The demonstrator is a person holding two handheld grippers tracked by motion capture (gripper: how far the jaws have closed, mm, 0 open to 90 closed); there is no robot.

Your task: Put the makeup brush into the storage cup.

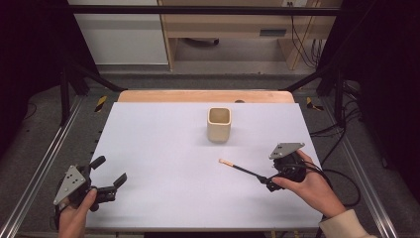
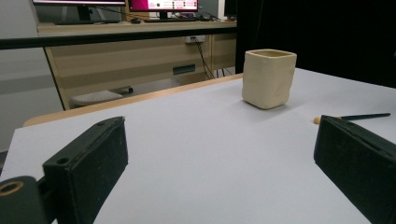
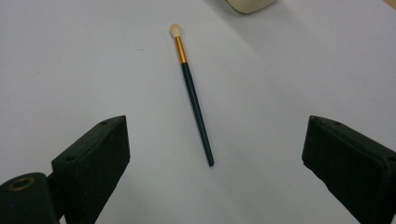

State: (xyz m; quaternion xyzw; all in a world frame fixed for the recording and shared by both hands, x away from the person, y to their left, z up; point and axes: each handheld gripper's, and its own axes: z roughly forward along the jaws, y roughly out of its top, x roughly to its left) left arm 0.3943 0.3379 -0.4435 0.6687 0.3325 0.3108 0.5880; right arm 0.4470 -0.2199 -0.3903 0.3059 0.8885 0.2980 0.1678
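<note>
I can read no words, brands or numbers here. The monitors (image 2: 163, 4) behind the desk glow pink and white, but whatever is written on them is too small for me.

Brush in front of my right gripper (image 1: 270, 182).
The brush (image 1: 242, 169) lies on the table (image 1: 158, 148), nearer me than the cup (image 1: 219, 124); my left gripper (image 1: 111, 173) sits far left.

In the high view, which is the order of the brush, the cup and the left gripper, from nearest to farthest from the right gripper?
1. Brush: just left of the right gripper, its handle end by the jaws.
2. Cup: farther up the table, toward the middle.
3. Left gripper: across the table, near its left edge.
</note>
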